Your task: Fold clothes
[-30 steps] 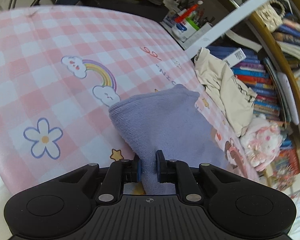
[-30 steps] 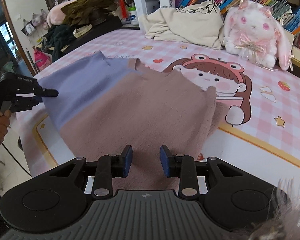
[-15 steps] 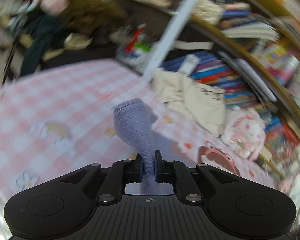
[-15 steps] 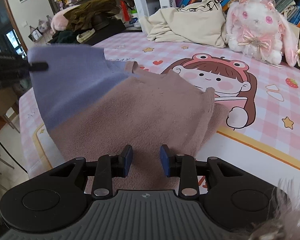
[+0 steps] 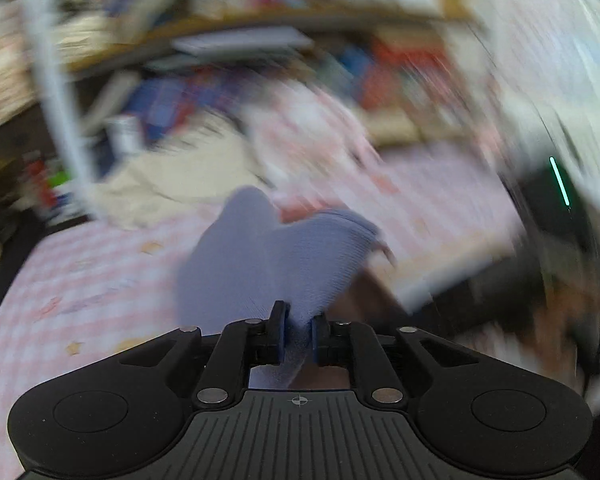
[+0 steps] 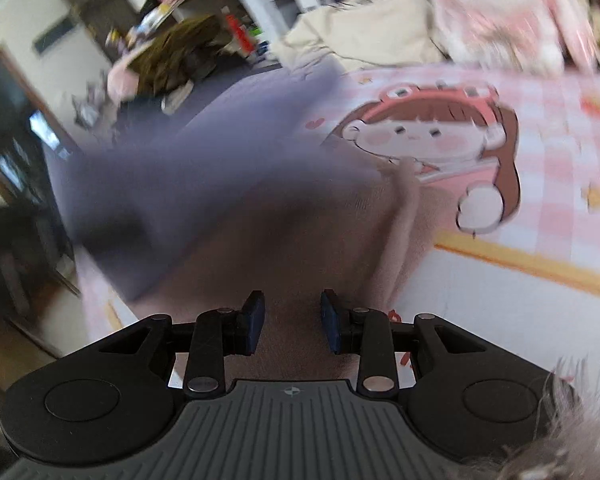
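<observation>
Clearly the biggest risk lies with the sweater [image 6: 228, 216], spread on the pink checked cloth [image 6: 556, 128]: its lavender half [image 5: 284, 264] is raised and swept across, and if it slips free it lands crooked on the brown half [image 6: 300, 264]. That hangs on the left gripper [image 5: 298, 334], whose jaws pinch the lavender edge yet have just been opening slightly. Smaller risk: the right gripper [image 6: 292, 322] stands open over the brown half, gripping nothing, so the base could drag. Compared with 1 second ago, the lavender flap is off the cloth and both views blur.
</observation>
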Demonstrator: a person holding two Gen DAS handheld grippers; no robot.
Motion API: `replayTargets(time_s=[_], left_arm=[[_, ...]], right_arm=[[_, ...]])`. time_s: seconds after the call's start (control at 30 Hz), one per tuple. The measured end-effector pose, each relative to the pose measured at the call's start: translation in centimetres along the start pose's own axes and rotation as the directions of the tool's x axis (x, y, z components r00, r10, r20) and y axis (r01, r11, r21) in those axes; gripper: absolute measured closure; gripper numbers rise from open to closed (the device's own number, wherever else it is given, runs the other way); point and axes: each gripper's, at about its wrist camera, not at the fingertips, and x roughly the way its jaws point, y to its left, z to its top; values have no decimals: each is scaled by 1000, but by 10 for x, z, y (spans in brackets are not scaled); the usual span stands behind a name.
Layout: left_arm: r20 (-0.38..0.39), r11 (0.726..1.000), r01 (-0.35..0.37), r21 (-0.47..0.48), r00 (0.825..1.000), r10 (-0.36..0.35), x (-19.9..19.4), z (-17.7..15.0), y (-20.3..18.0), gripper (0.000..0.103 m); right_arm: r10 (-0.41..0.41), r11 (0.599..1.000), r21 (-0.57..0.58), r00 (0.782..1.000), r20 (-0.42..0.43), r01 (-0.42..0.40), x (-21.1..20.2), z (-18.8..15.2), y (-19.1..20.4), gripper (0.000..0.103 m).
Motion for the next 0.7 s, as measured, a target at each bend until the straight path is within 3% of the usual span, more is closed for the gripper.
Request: replayTargets(time_s=[0.1, 0.17, 0.3, 0.43, 0.63, 0.7], left_arm=[[-74, 984, 16, 179, 997, -3, 15, -13, -31, 83], [-100, 975, 27, 223, 995, -5, 21, -18, -39, 81], [-104, 978, 31, 205, 994, -10, 21, -19, -38, 80], [-104, 976, -7, 218, 994, 31, 18, -11, -43, 78], [-12, 950, -84, 302, 996, 92, 7, -2, -58, 78], [28, 955, -83, 285, 997, 78, 0, 0, -57, 89]], right_arm=[[47, 994, 94, 999, 2, -47, -6, -1, -17, 75], [60, 992, 112, 998, 7, -60, -9, -3, -21, 75], [69, 989, 134, 997, 17, -70, -12, -6, -24, 75], [66, 989, 130, 998, 20, -68, -12, -8, -24, 75], [66, 988, 137, 997, 25, -69, -13, -11, -26, 75], [67, 987, 144, 997, 27, -71, -12, -12, -27, 75]])
